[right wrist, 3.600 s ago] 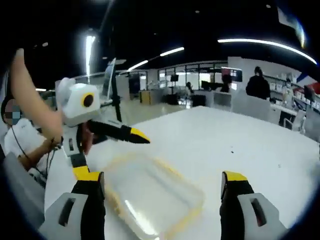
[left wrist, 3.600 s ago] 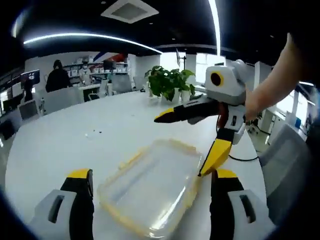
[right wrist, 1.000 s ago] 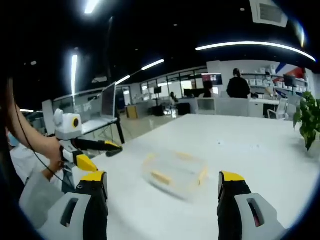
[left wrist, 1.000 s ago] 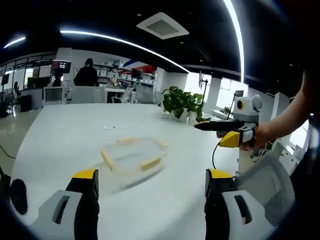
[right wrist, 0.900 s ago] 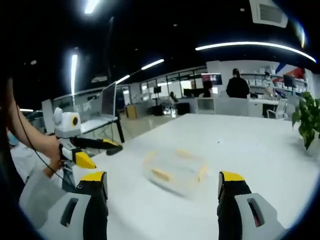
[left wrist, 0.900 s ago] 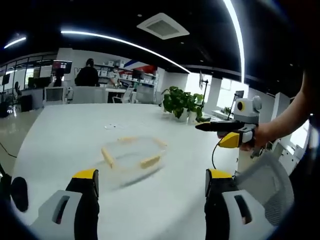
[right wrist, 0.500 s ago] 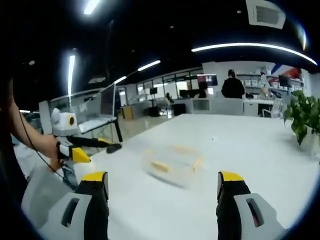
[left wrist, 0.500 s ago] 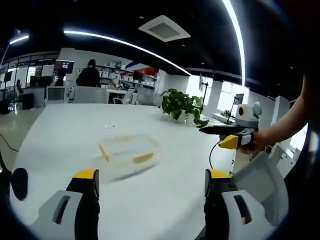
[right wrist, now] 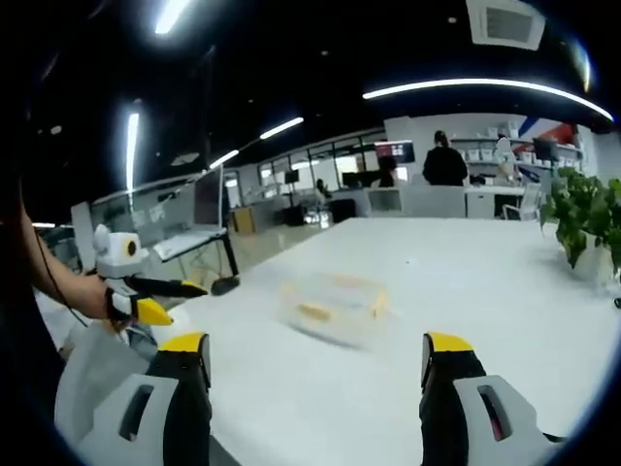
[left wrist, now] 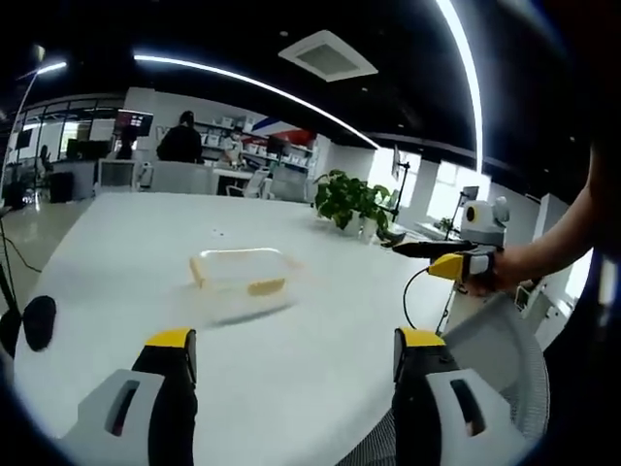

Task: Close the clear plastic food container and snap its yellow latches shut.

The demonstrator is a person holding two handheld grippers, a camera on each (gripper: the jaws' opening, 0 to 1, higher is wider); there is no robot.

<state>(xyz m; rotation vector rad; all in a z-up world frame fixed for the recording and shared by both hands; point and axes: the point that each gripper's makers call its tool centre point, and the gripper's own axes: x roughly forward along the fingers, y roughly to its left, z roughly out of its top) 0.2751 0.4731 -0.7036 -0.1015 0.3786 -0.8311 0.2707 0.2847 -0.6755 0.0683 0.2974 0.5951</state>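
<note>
The clear plastic container (left wrist: 240, 273) with yellow latches lies flat on the white table (left wrist: 126, 252), lid down on it. It also shows in the right gripper view, container (right wrist: 335, 299), a bit blurred. My left gripper (left wrist: 289, 374) stands open well back from the container, nothing between its jaws. My right gripper (right wrist: 310, 379) is open too, equally far back. The right gripper (left wrist: 456, 254) appears at the right of the left gripper view, held by a hand. The left gripper (right wrist: 146, 291) appears at the left of the right gripper view.
A potted plant (left wrist: 347, 199) stands at the table's far side, also plant (right wrist: 580, 218). People stand at desks in the background (left wrist: 179, 141). A grey chair back (left wrist: 505, 359) is near the table edge. A black stand (right wrist: 221, 243) rises past the table's left corner.
Both grippers pulled back and away from the container, which now looks smaller and farther. 3.6 s ago the right gripper's jaw tip was at the container's edge; now neither touches it.
</note>
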